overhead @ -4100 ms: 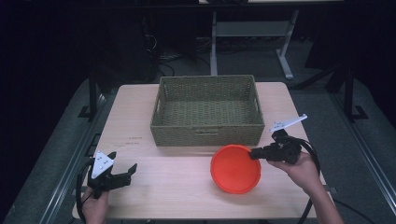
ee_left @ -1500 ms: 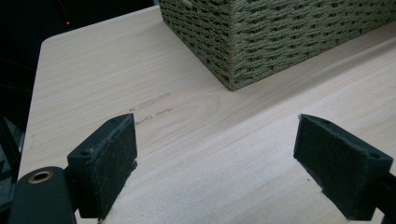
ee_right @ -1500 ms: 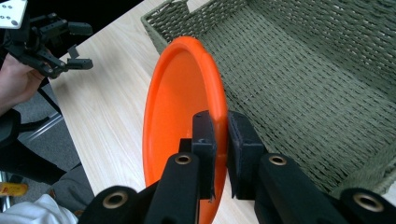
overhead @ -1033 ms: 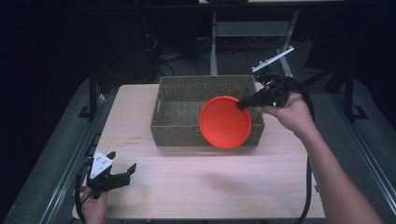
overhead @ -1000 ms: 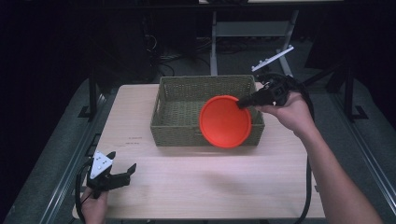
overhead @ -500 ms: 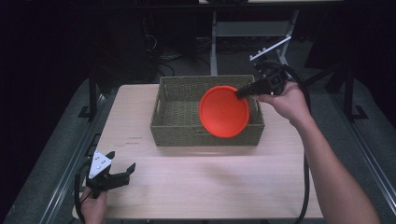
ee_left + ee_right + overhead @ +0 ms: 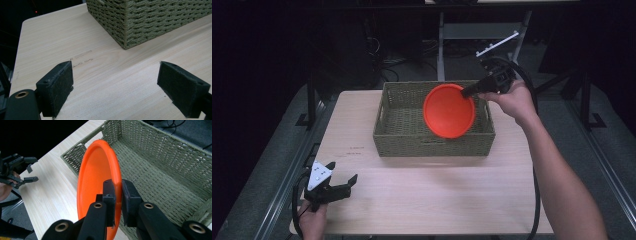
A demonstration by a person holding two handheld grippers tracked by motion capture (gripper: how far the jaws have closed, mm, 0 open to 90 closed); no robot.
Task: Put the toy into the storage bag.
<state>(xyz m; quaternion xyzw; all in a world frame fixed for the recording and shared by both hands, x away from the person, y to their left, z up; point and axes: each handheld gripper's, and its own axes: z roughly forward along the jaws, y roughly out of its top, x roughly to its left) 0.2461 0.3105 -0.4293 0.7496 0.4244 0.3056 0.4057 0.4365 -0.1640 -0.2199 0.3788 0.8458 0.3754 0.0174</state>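
A woven olive-green basket [image 7: 434,120] sits on a pale wooden counter [image 7: 432,195] and serves as the landmark here. Above the basket's right half, the right tongs [image 7: 465,93] hold an orange plastic plate [image 7: 449,110] tipped up almost on edge, its hollow face turned toward the person. In the right gripper view the two black pads are pinched tight on the plate's rim [image 7: 117,182], one pad on each face, with the basket's open interior [image 7: 160,167] just beyond.

The left tongs [image 7: 346,183] rest well in front of the basket, near the counter's front left corner; their jaws stand wide apart with nothing between them (bare wood shows in the gap in the left gripper view).

The plate looks light, stiff and smooth, likely a hard plastic that will not bend much but could slip or swivel under a narrow pinch. The raised rim seems the only sensible place to grip, as it gives the pads an edge to bite. Held so near vertical, it may pivot, so lowering it flat into the basket probably calls for a gentle turn of the wrist.
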